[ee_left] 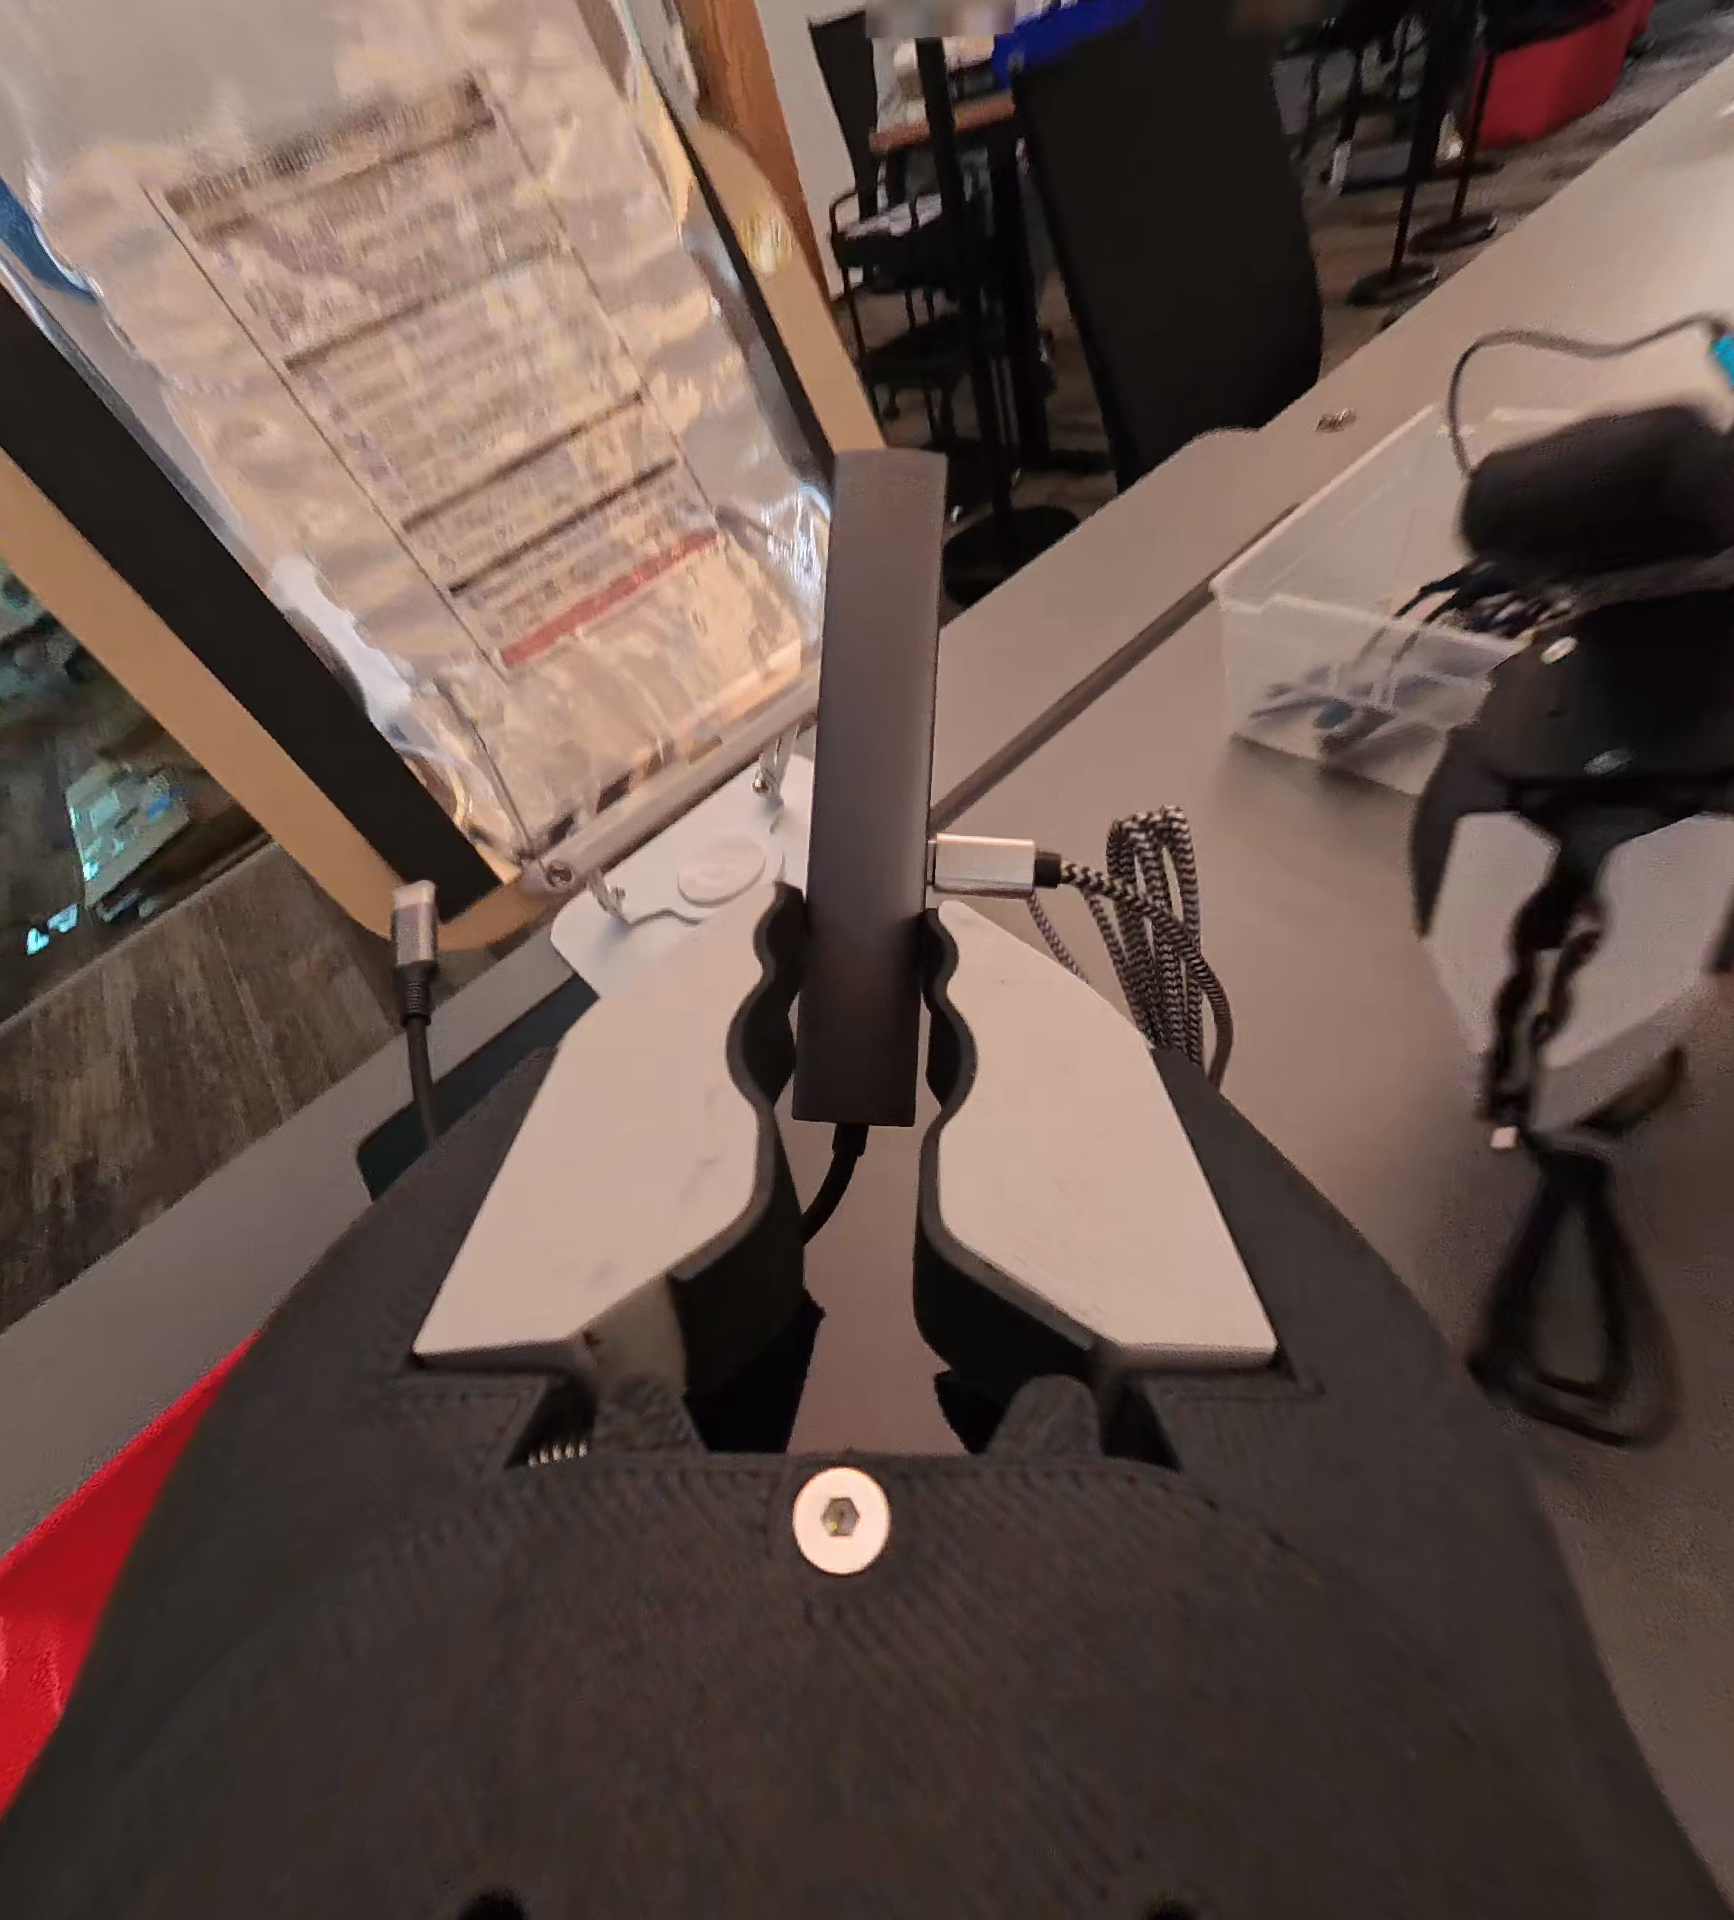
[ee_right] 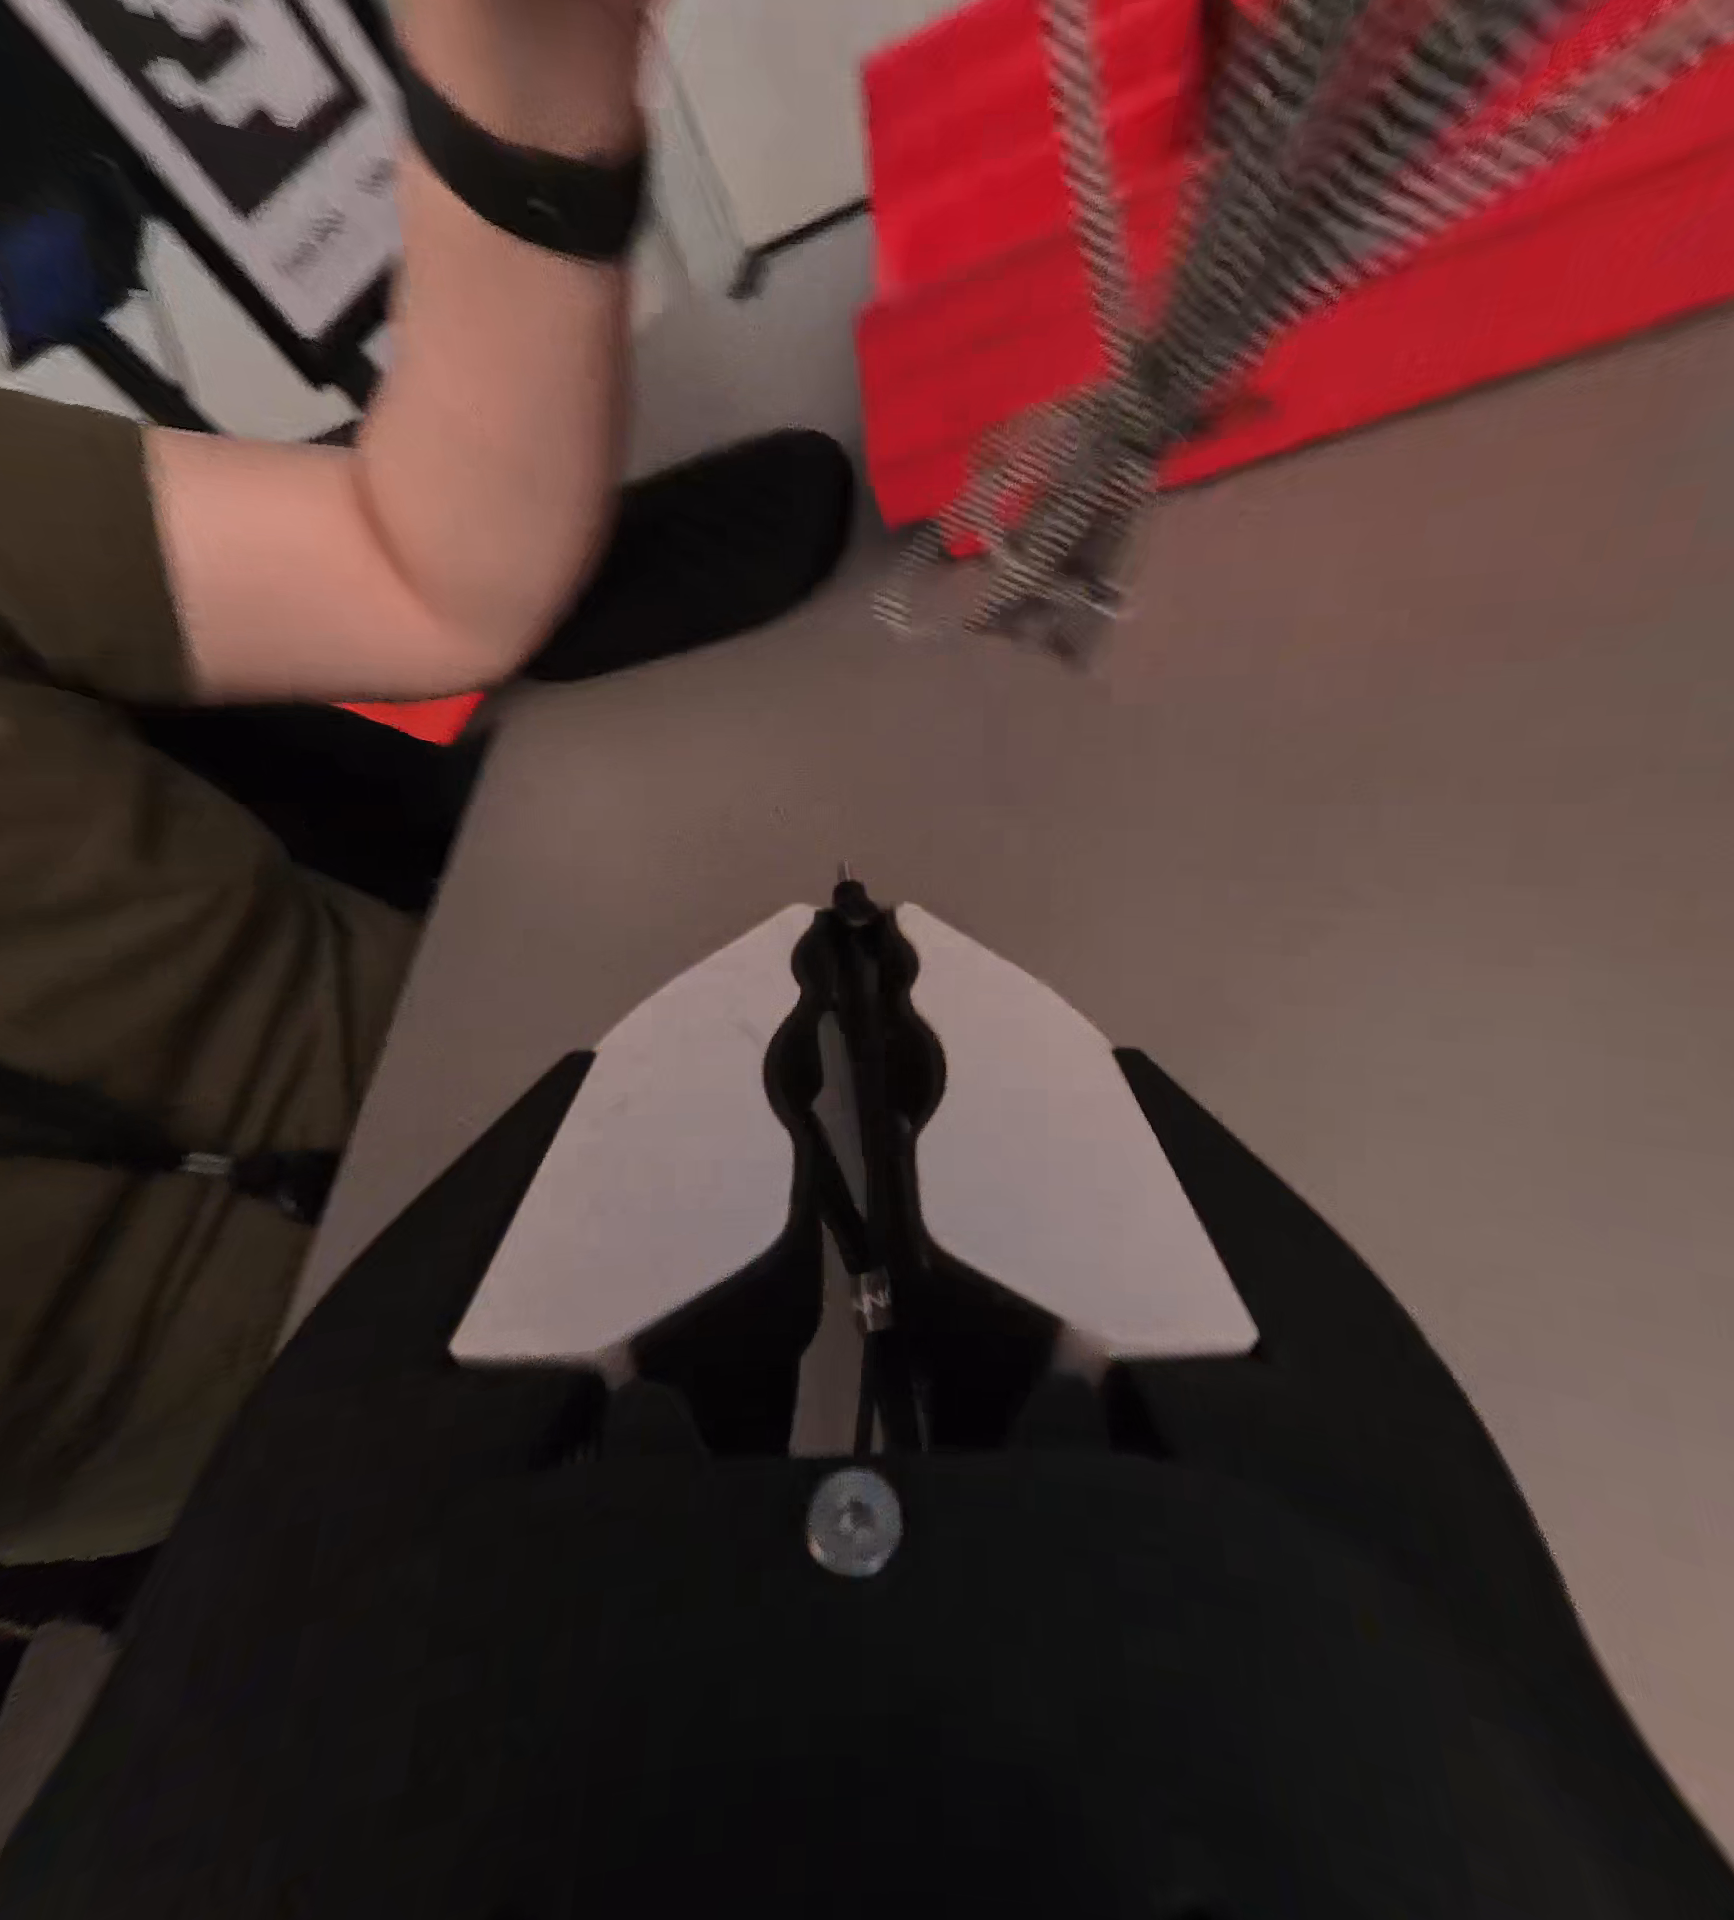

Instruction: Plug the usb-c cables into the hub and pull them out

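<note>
In the left wrist view, my left gripper (ee_left: 863, 920) is shut on a long black hub (ee_left: 878, 675) and holds it upright above the grey table (ee_left: 1310, 987). A braided cable's silver plug (ee_left: 982, 864) sits in the hub's right side. The hub's own lead ends in a silver plug (ee_left: 416, 925) hanging at the left. My right gripper (ee_left: 1569, 894) is blurred at the right, with a thin black cable (ee_left: 1559, 1299) hanging from it to the table. In the right wrist view, my right gripper (ee_right: 850, 909) is shut on that black cable (ee_right: 858, 1091). The braided cable (ee_right: 1102, 436) is blurred ahead.
A clear plastic box (ee_left: 1362, 623) with cables stands at the back right. A plastic sleeve holding a printed sheet (ee_left: 447, 395) leans on a stand behind the hub. A person's arm (ee_right: 406, 499) and the left gripper's red body (ee_right: 1362, 260) lie ahead of my right gripper. Tip to tip, the grippers are about 20 cm apart.
</note>
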Tool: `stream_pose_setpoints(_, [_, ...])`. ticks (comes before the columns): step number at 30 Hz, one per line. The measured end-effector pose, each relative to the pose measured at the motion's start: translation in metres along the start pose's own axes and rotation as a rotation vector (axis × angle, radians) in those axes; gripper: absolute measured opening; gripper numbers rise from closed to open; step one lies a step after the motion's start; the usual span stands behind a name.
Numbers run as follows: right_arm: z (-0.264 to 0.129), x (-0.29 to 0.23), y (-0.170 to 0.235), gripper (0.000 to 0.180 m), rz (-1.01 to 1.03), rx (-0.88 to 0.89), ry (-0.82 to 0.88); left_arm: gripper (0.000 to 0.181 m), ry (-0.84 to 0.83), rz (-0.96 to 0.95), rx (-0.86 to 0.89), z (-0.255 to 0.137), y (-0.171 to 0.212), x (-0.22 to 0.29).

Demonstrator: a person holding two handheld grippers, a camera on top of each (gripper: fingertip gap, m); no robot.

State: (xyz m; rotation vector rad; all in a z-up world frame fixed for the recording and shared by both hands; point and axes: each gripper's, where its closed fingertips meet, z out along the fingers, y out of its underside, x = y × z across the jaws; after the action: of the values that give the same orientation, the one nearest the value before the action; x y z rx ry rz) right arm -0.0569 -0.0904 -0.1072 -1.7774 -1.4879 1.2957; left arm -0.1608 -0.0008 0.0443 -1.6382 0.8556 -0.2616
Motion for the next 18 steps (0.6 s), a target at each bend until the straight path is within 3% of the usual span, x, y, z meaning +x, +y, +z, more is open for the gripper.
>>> stream_pose_setpoints(3, [-0.004,0.033,-0.002,0.007,0.076,0.043,0.164,0.022,0.082,-0.013,0.089,-0.018,-0.025,0.018])
stream_pose_setpoints(6, [-0.021,0.058,-0.027,0.007,0.167,0.252,0.267,0.021,0.234,-0.043,0.165,-0.027,-0.045,0.051])
stream_pose_setpoints(10, [-0.038,0.048,-0.061,0.008,0.177,0.450,0.208,0.021,0.438,-0.057,0.178,-0.017,-0.051,0.104])
stream_pose_setpoints(18, [-0.027,0.022,-0.069,0.008,0.259,0.372,0.062,0.021,0.476,0.133,0.008,0.022,-0.014,0.146])
